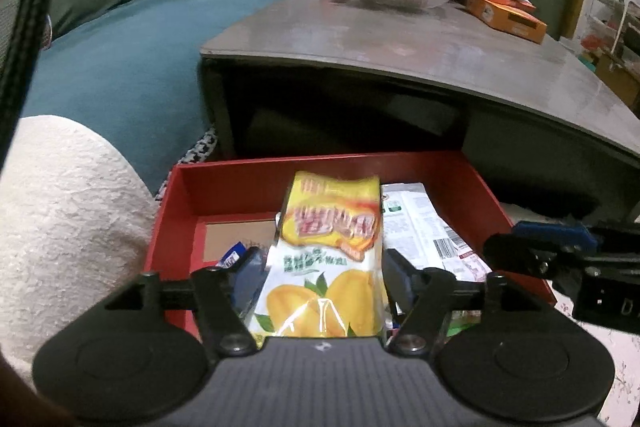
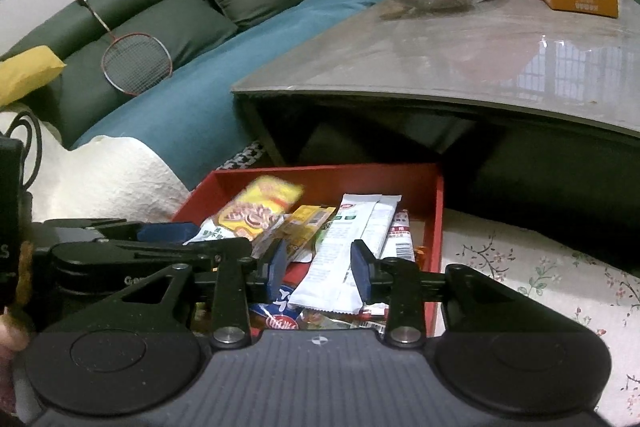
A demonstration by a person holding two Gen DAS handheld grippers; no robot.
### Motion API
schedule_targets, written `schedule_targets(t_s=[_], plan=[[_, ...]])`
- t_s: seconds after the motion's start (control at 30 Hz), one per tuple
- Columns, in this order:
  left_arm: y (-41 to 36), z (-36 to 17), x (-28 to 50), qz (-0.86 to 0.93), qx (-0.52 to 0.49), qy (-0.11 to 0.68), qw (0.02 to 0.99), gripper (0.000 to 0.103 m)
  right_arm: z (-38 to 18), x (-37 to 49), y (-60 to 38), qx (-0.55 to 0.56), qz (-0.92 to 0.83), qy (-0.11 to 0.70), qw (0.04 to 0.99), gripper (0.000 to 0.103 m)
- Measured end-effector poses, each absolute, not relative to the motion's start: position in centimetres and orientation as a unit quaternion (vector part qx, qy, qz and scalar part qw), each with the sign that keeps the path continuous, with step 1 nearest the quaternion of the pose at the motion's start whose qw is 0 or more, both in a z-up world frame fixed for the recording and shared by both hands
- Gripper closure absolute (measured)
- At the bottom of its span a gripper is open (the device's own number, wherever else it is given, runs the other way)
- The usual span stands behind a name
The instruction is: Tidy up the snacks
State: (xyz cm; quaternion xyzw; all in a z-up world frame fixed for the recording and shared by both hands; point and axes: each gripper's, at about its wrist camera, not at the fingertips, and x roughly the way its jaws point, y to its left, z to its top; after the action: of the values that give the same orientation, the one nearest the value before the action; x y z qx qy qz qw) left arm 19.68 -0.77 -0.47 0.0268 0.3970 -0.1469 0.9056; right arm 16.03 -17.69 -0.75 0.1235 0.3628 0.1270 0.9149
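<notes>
The left gripper grips a yellow mango snack bag over the red box — several packets already inside; the right gripper hovers spread, empty — more sorting likely remains

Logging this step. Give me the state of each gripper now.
Left gripper: closed on the yellow mango snack bag.
Right gripper: open around the white packet, not gripping.
</notes>
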Motion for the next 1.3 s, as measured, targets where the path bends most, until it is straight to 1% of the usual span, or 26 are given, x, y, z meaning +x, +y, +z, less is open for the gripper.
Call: schedule_targets(t_s=[0.07,0.13,0.27,0.4,0.5,0.6,0.7,0.73,0.77,0.83,1.0,1.13,1.3], plan=[[-0.7,-0.4,19.7,-0.145,0.024,0.395,0.907,0.042,-0.8,16.1,-17.7,0.123,0.126,0.364,0.915,0.058],[-0.7,-0.3,19.7,-0.141,0.027,0.394,0.908,0.041,-0.9,16.2,-17.7,0.124,0.125,0.365,0.914,0.054],[-0.6,-0.1,19.3,-0.136,0.029,0.393,0.909,0.036,-0.8,16.0,-17.6,0.123,0.126,0.364,0.914,0.054],[-0.1,0.6,18.5,-0.134,0.027,0.39,0.911,0.036,-0.3,15.2,-17.6,0.125,0.127,0.357,0.917,0.052],[0.8,1.5,17.3,-0.137,0.009,0.385,0.913,0.033,0.5,14.2,-17.5,0.125,0.128,0.347,0.921,0.045],[1.5,2.3,15.8,-0.135,-0.002,0.376,0.917,0.029,1.5,12.5,-17.4,0.119,0.129,0.331,0.927,0.043],[1.9,2.9,14.1,-0.133,-0.011,0.367,0.92,0.027,2.4,10.8,-17.0,0.107,0.122,0.317,0.935,0.037],[2.0,3.1,13.3,-0.132,-0.015,0.364,0.922,0.025,2.7,10.2,-16.8,0.099,0.117,0.31,0.938,0.034],[2.0,3.1,12.8,-0.129,-0.018,0.362,0.923,0.021,2.9,9.8,-16.6,0.094,0.114,0.306,0.941,0.034],[1.9,3.2,11.6,-0.131,-0.022,0.359,0.924,0.019,3.0,8.9,-16.3,0.088,0.108,0.302,0.943,0.031],[1.5,3.1,8.8,-0.126,-0.014,0.355,0.926,0.014,3.4,6.4,-15.7,0.078,0.092,0.292,0.949,0.03],[2.0,2.9,7.3,-0.124,-0.027,0.355,0.926,0.013,3.5,4.5,-15.7,0.075,0.079,0.287,0.952,0.026],[2.5,3.0,5.8,-0.114,-0.031,0.346,0.931,0.01,3.2,3.3,-15.3,0.074,0.072,0.288,0.952,0.026]])
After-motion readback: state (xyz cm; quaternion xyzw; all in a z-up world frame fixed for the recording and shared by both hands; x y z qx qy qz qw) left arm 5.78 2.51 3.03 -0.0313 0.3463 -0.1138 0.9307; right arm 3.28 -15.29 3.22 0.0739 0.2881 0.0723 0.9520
